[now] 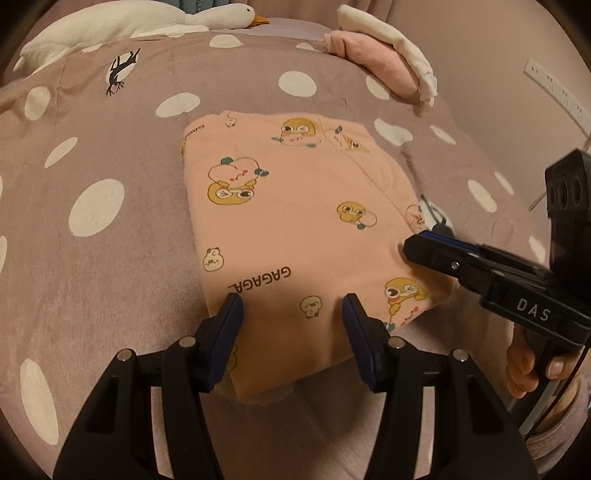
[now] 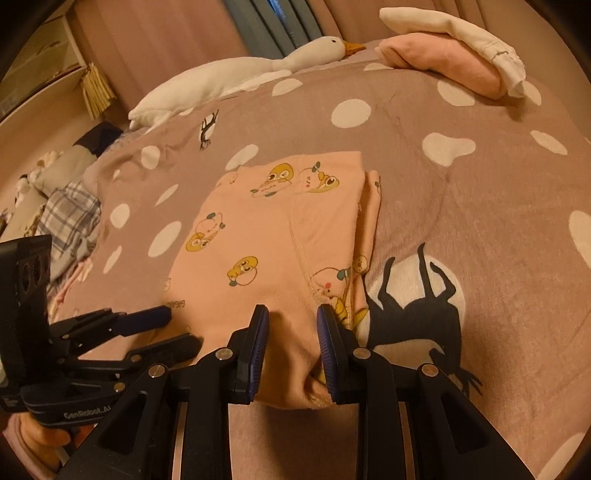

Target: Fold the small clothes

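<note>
A folded peach garment printed with cartoon ducks lies flat on the dotted bedspread. My left gripper stands open over its near edge, with flat fabric between the fingers. My right gripper sits at the garment's near right corner. Its jaws are narrow, and the cloth edge puckers up between the pads. In the left wrist view the right gripper reaches in from the right onto the garment's side edge. In the right wrist view the left gripper comes in from the left.
A stack of folded pink and white clothes lies at the far right of the bed. A white plush goose stretches along the far edge. Loose clothes, one plaid, are heaped off the bed's left side. A power strip is on the wall.
</note>
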{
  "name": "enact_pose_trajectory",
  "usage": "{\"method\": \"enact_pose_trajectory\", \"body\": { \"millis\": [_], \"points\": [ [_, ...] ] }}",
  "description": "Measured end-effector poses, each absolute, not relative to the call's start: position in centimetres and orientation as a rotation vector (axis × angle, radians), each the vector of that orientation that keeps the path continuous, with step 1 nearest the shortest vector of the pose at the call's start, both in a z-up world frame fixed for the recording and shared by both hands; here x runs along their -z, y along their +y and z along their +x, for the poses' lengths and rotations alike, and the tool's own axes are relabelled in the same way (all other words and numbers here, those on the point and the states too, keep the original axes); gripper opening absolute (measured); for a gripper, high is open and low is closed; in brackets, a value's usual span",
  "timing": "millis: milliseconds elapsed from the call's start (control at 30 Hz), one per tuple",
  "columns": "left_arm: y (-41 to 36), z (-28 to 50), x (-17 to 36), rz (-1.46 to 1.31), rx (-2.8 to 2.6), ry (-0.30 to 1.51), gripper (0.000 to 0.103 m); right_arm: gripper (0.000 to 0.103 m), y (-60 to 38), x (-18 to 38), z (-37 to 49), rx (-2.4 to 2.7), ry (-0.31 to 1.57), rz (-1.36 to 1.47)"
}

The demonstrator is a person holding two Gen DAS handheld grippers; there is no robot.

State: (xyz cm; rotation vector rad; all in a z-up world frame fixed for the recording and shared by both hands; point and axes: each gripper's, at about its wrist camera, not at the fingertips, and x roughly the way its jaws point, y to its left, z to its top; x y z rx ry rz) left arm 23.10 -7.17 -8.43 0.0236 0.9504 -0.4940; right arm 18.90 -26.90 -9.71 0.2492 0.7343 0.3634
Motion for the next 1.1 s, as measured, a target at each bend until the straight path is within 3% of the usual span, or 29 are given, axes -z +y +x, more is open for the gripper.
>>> {"method": "enact_pose_trajectory", "body": {
  "millis": [100,167,233,467,767,900,1100],
  "points": [
    [-6.1,23.8,7.4,-0.046,0.499,0.948,0.057,0.028,-27.6,8.8,18.6,-0.404,0.709,0.307],
    [-4.8,24.9,6.8,-0.127,0.503,0.961,0.062,0.049,-28.4,8.1,18.9,-0.420,0.696,0.368],
    [-3.6,25.9,6.3,-0.197,0.495,0.961,0.062,0.059,-29.2,7.7,19.4,-0.414,0.686,0.422],
    [-3.0,28.8,5.8,-0.256,0.458,0.953,0.062,0.059,-28.4,4.9,22.1,-0.451,0.604,0.448],
    [-5.9,28.5,6.4,-0.119,0.468,0.945,0.062,0.059,-27.2,8.6,30.8,-0.447,0.790,0.588],
    [-6.6,28.1,6.4,-0.065,0.449,0.938,0.062,0.058,-28.9,10.4,30.8,-0.479,0.725,0.636],
    [-8.0,28.5,5.6,-0.067,0.453,0.894,0.061,0.059,-29.2,7.9,29.5,-0.447,0.686,0.537]
  ]
}}
